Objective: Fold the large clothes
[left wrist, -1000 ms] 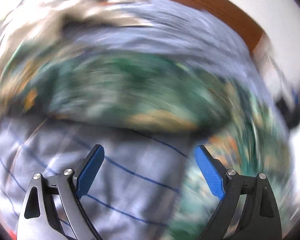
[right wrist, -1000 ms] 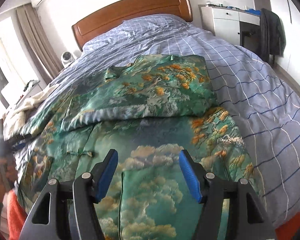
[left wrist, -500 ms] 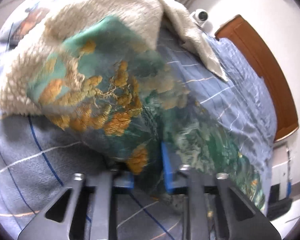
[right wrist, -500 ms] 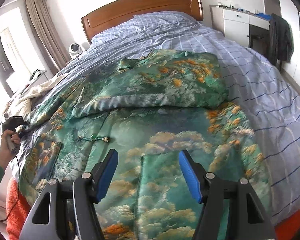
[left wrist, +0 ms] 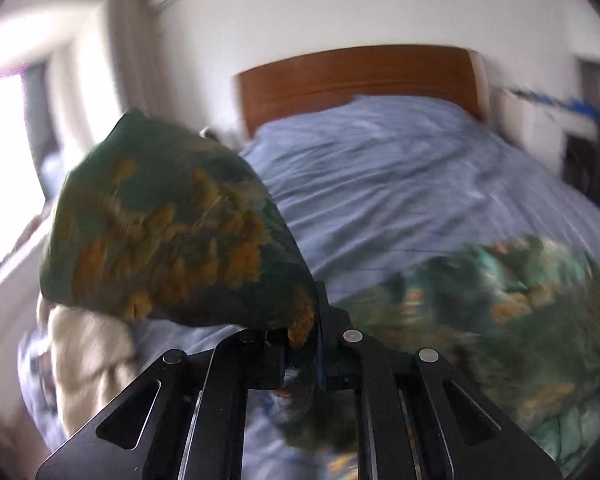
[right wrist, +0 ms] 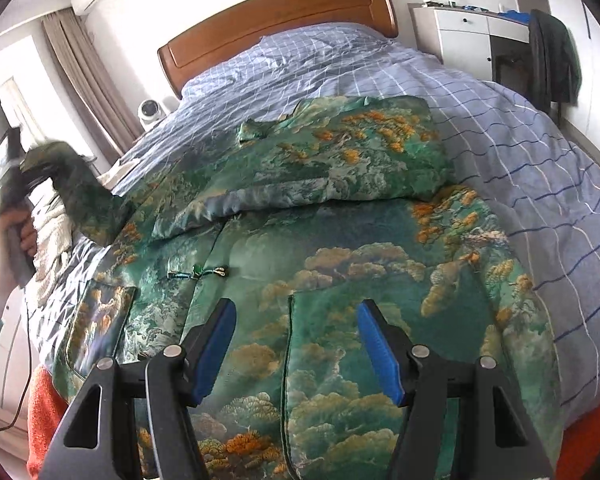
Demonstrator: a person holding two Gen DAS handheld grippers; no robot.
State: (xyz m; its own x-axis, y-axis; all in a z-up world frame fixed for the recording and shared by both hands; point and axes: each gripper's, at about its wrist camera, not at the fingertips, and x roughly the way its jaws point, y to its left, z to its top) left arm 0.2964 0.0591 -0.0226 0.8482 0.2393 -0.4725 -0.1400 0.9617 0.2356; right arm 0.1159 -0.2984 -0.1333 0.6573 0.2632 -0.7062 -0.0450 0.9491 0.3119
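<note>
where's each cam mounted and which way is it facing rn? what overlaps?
Left wrist: on the left tool, facing the headboard; its black fingers, shut on the jacket sleeve, fill the bottom.
Right wrist: on the right tool, angled down over the green brocade jacket on the bed; its open blue pads, plus the person's left hand at far left.
Shared: jacket, bed, headboard, raised sleeve.
</note>
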